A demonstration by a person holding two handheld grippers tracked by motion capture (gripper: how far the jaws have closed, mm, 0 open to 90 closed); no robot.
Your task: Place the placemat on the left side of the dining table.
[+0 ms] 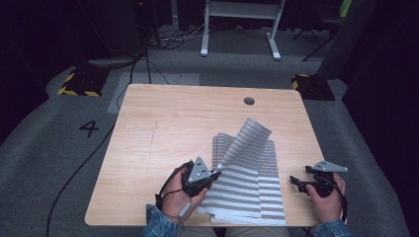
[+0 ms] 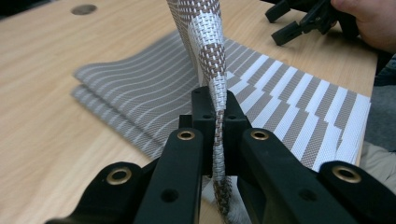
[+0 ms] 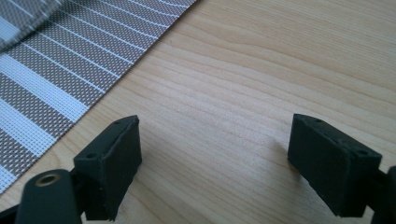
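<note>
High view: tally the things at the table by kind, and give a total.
Lifted placemat: 1
Flat placemats stacked beneath: at least 2, exact number unclear
Tongs: 2, left tongs and right tongs
Total: at least 5

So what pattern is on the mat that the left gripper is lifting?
Grey-brown and white woven stripes on the placemat, clearest in the left gripper view.

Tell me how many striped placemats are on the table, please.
3 visible, more may be hidden: top placemat lifted by the left hand-held gripper, second placemat flat beneath, bottom placemat peeking out underneath.
</note>
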